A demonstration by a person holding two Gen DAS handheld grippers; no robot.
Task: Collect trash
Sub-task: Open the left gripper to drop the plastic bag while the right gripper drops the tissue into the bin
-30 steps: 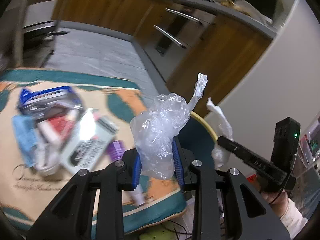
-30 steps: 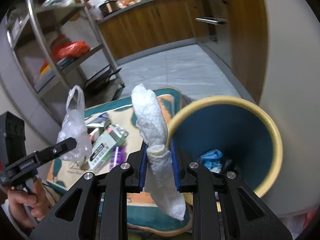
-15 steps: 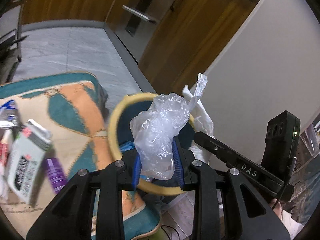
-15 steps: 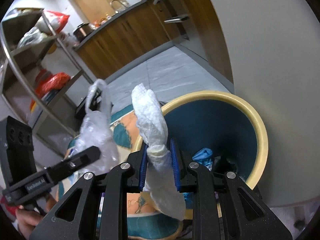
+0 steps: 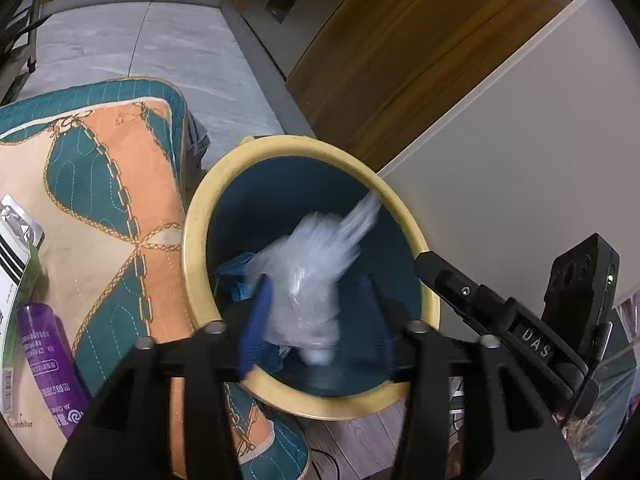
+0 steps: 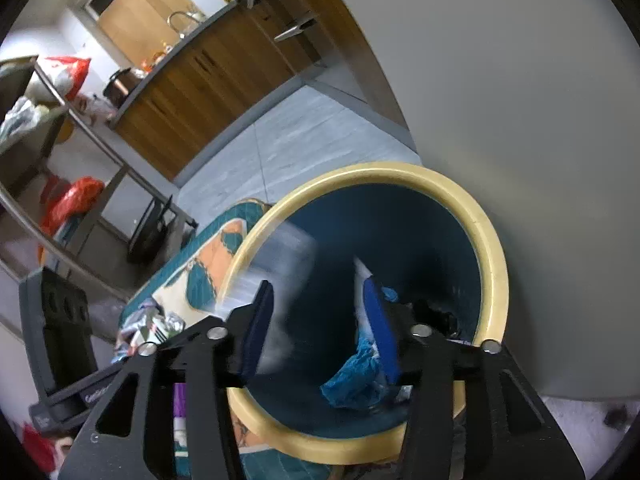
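blurred clear bag (image 5: 308, 280), bin (image 5: 192, 248) base hidden

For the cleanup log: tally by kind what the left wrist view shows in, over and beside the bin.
bin: 1
clear plastic bag: 1
blue crumpled scrap: 1
purple bottle: 1
Total: 4

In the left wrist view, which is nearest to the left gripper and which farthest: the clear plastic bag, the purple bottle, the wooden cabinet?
From the left gripper:
1. Clear plastic bag, between its open fingers, over the bin.
2. Purple bottle, low left, on the cloth.
3. Wooden cabinet, top, far behind.
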